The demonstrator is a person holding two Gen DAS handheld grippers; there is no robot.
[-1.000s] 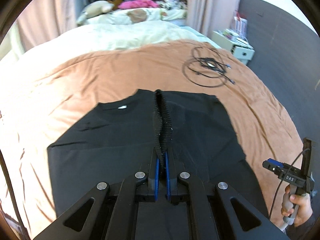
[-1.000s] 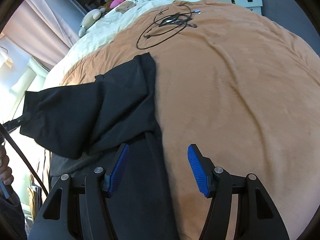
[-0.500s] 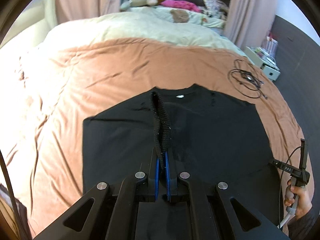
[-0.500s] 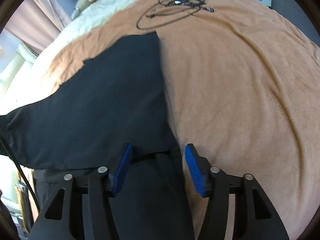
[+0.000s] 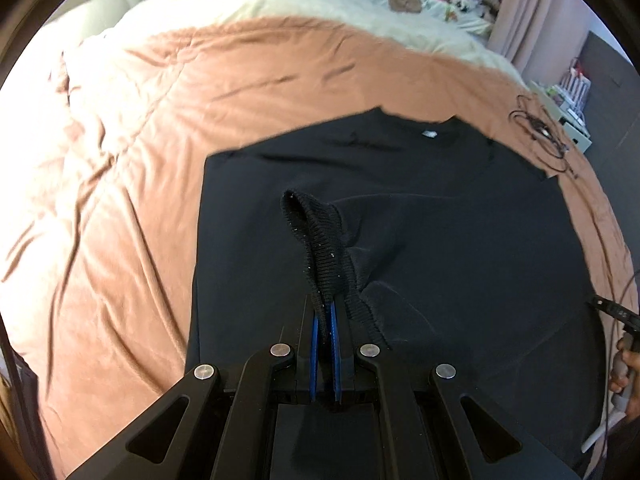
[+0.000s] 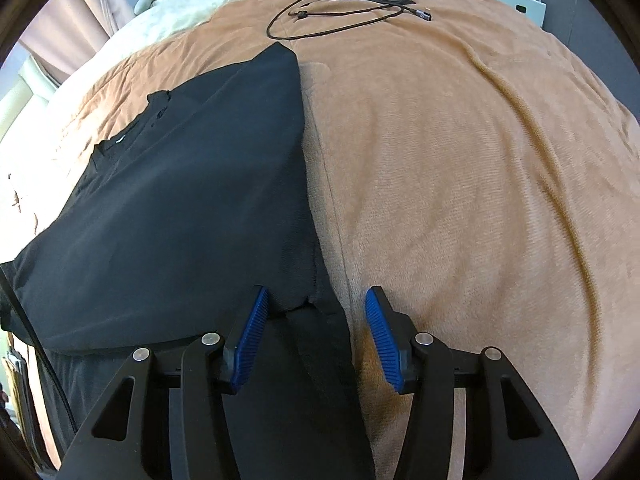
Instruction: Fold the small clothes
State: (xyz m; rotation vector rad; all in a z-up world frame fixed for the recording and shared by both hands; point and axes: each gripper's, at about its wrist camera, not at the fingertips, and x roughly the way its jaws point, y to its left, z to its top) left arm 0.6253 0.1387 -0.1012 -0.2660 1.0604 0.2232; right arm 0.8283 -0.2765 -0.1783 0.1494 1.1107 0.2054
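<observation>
Black sweatshirt lies spread on the brown blanket; your left gripper is clamped on its ribbed cuff, mid sleeve-fold. Your right gripper stands released astride the garment's edge. Next, lay the cuff flat.

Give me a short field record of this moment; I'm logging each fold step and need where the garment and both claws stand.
garment: black top, spread flat on the brown blanket
left claw: shut on the ribbed cuff of the top's sleeve, held above the body of the top
right claw: open, the top's edge between its pads, not pressed
other items: coiled cable on the blanket beyond the top
fold state: sleeve brought over the top, not yet released
</observation>
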